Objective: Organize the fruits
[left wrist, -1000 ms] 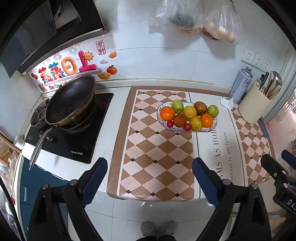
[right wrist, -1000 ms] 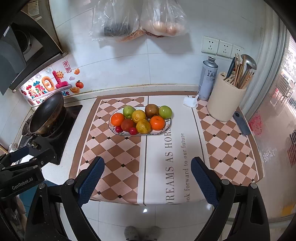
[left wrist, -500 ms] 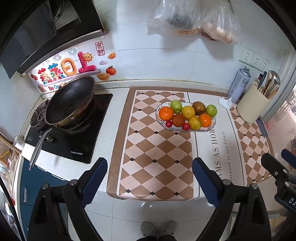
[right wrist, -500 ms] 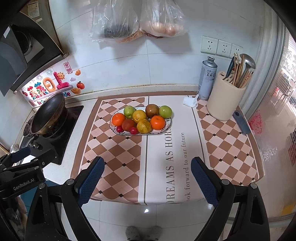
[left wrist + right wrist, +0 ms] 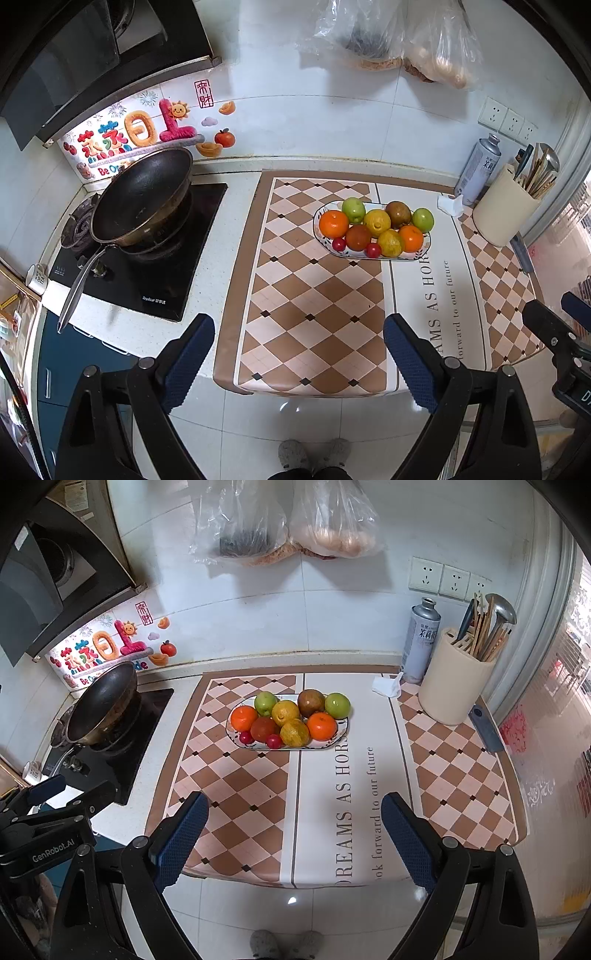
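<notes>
An oval patterned plate (image 5: 424,249) (image 5: 341,731) on the checkered counter mat holds several fruits: oranges (image 5: 333,223) (image 5: 321,725), green apples (image 5: 353,209) (image 5: 337,705), yellow lemons (image 5: 376,222) (image 5: 285,712), a brown fruit (image 5: 398,214) (image 5: 311,702) and small red ones (image 5: 373,250) (image 5: 273,741). My left gripper (image 5: 299,349) hangs open over the mat's near edge, well short of the plate, nothing between its fingers. My right gripper (image 5: 291,829) is open too, equally far back and empty.
A black wok (image 5: 142,195) sits on the stove at left. A cream utensil holder (image 5: 456,681), a spray can (image 5: 421,640) and a crumpled tissue (image 5: 386,686) stand at the back right. Plastic bags (image 5: 284,520) hang on the wall. Feet in slippers (image 5: 312,452) show on the floor below.
Both views have drifted back slightly, so the plate looks a little smaller and farther. Both grippers stay open and empty.
</notes>
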A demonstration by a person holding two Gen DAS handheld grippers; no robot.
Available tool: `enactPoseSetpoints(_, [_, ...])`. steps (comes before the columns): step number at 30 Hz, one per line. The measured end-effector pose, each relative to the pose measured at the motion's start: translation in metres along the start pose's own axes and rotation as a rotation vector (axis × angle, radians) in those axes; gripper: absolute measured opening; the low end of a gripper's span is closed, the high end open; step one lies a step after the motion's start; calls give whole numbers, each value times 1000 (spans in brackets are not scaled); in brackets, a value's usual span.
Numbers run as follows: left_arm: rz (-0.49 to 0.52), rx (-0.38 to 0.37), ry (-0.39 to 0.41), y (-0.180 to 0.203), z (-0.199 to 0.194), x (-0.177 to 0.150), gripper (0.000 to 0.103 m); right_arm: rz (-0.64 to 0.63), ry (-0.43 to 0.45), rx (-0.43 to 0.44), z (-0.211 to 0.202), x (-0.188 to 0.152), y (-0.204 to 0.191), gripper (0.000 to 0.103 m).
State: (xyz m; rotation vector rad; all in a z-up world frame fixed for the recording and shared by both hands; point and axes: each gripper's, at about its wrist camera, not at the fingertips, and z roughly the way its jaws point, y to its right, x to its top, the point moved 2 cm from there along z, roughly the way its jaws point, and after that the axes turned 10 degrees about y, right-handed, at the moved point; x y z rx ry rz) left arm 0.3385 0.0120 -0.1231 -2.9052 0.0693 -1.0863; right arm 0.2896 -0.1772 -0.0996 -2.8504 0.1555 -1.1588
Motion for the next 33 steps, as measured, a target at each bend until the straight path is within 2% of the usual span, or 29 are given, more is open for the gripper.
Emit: enactPoseSetpoints(33, [36, -24, 26, 7, -6, 13, 94, 19, 2, -9, 1, -1, 1, 97])
